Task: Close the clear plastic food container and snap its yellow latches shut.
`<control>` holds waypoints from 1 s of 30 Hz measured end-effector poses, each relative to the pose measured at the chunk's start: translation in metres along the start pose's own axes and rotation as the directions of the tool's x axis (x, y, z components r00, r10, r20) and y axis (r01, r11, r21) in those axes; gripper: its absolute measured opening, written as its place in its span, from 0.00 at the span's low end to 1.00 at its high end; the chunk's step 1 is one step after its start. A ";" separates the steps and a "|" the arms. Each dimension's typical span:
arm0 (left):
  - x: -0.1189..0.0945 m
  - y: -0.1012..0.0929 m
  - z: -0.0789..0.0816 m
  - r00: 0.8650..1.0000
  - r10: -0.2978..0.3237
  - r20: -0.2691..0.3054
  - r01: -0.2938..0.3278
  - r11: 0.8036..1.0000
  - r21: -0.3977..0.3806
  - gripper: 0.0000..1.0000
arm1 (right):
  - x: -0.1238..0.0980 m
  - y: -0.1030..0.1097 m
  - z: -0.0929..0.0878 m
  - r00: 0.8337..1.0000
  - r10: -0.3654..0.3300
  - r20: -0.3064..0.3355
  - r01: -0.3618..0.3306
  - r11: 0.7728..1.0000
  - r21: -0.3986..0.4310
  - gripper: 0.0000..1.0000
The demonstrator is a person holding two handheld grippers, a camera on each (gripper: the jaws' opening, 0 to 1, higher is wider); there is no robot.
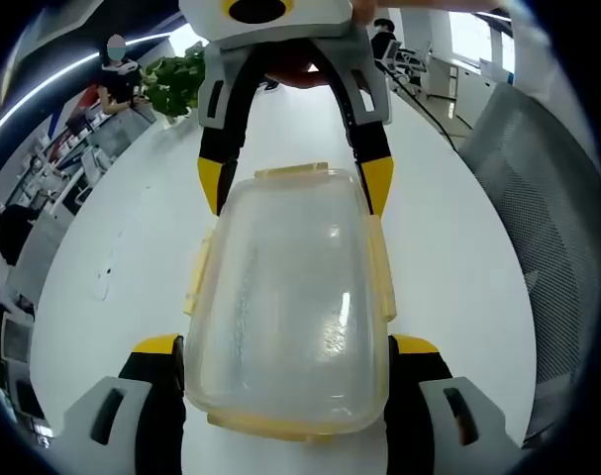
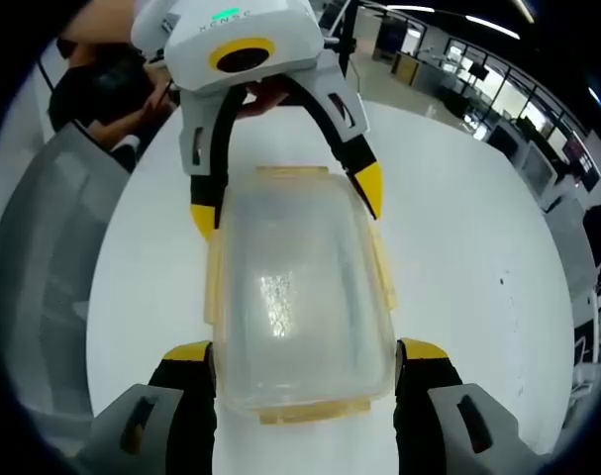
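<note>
The clear plastic food container lies on the round white table with its lid on, and yellow latches run along its edges. My left gripper has its yellow-tipped jaws pressed against both sides of one end. The right gripper clasps the opposite end from across the table. In the right gripper view the same container sits between my right gripper at the near end and the left gripper at the far end. I cannot tell whether the latches are snapped down.
A green plant stands at the far side of the table. A grey mesh chair is beside the table, also seen as the chair. A person sits behind it. Office desks lie beyond.
</note>
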State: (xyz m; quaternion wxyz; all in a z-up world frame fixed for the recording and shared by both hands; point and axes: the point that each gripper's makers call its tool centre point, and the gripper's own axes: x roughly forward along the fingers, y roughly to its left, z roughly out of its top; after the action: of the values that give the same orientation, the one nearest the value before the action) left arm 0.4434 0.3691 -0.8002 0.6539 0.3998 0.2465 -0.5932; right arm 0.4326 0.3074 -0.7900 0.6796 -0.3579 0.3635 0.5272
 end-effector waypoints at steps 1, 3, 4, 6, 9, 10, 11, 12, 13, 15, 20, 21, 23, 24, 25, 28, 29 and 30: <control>0.000 0.001 0.000 1.000 0.000 0.001 0.000 1.000 -0.001 0.84 | 0.000 -0.001 0.000 1.000 0.000 -0.001 0.000 1.000 -0.001 0.74; 0.001 0.002 0.000 1.000 0.001 0.002 -0.001 1.000 -0.002 0.84 | 0.001 -0.002 -0.001 1.000 0.000 -0.003 0.000 1.000 -0.002 0.74; 0.001 0.002 0.000 1.000 0.000 0.002 0.000 1.000 -0.001 0.84 | 0.000 -0.002 -0.001 1.000 0.000 -0.003 0.000 1.000 -0.002 0.74; 0.001 0.003 0.000 1.000 0.000 0.002 0.000 1.000 -0.001 0.84 | 0.000 -0.003 -0.001 1.000 -0.001 -0.001 0.001 1.000 -0.001 0.74; 0.002 0.004 0.001 1.000 -0.001 0.002 0.001 1.000 0.000 0.84 | 0.000 -0.005 -0.001 1.000 -0.001 -0.001 0.001 1.000 0.000 0.74; 0.003 0.005 0.001 1.000 -0.001 0.002 0.001 1.000 0.000 0.84 | 0.001 -0.006 -0.002 1.000 -0.002 0.000 0.002 1.000 0.000 0.74; 0.003 0.006 0.001 1.000 -0.001 0.002 0.001 1.000 0.000 0.84 | 0.001 -0.006 -0.002 1.000 -0.001 0.000 0.001 1.000 0.000 0.74; 0.003 0.006 0.001 1.000 -0.001 0.002 0.001 1.000 0.000 0.84 | 0.001 -0.007 -0.002 1.000 -0.002 -0.001 0.002 1.000 0.000 0.74; 0.004 0.007 0.001 1.000 -0.001 0.002 0.001 1.000 0.001 0.84 | 0.001 -0.008 -0.002 1.000 -0.002 -0.002 0.002 1.000 0.000 0.74; 0.004 0.009 0.001 1.000 -0.001 0.002 0.001 1.000 0.000 0.84 | 0.000 -0.009 -0.003 1.000 -0.002 -0.004 0.002 1.000 0.000 0.74; 0.005 0.011 0.002 1.000 -0.002 0.001 0.002 1.000 0.002 0.84 | 0.001 -0.012 -0.004 1.000 -0.004 -0.004 0.004 1.000 0.001 0.74; 0.006 0.011 0.002 1.000 -0.002 0.001 0.002 1.000 0.002 0.84 | 0.001 -0.013 -0.004 1.000 -0.004 -0.004 0.004 1.000 0.001 0.74; 0.006 0.012 0.002 1.000 -0.002 0.002 0.002 1.000 0.001 0.84 | 0.001 -0.013 -0.004 1.000 -0.004 -0.004 0.004 1.000 0.000 0.74; 0.006 0.013 0.002 1.000 -0.002 0.002 0.002 1.000 0.001 0.84 | 0.001 -0.013 -0.004 1.000 -0.004 -0.005 0.004 1.000 0.000 0.74; 0.006 0.013 0.001 1.000 -0.002 0.002 0.002 1.000 0.001 0.84 | 0.001 -0.014 -0.004 1.000 -0.005 -0.005 0.005 1.000 0.000 0.74; 0.006 0.013 0.001 1.000 -0.001 0.002 0.001 1.000 0.001 0.84 | 0.001 -0.014 -0.003 1.000 -0.009 -0.001 0.009 1.000 0.001 0.74; 0.006 0.013 0.001 1.000 0.000 0.001 0.000 1.000 0.001 0.84 | 0.001 -0.014 -0.003 1.000 -0.010 0.000 0.010 1.000 0.002 0.74; 0.006 0.013 0.001 1.000 0.000 0.001 0.000 1.000 0.001 0.84 | 0.001 -0.014 -0.003 1.000 -0.010 0.002 0.010 1.000 0.002 0.74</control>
State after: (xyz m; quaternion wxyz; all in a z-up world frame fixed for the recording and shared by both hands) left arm 0.4566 0.3642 -0.8016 0.6538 0.3999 0.2460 -0.5934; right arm 0.4460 0.3028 -0.7910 0.6830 -0.3585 0.3617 0.5236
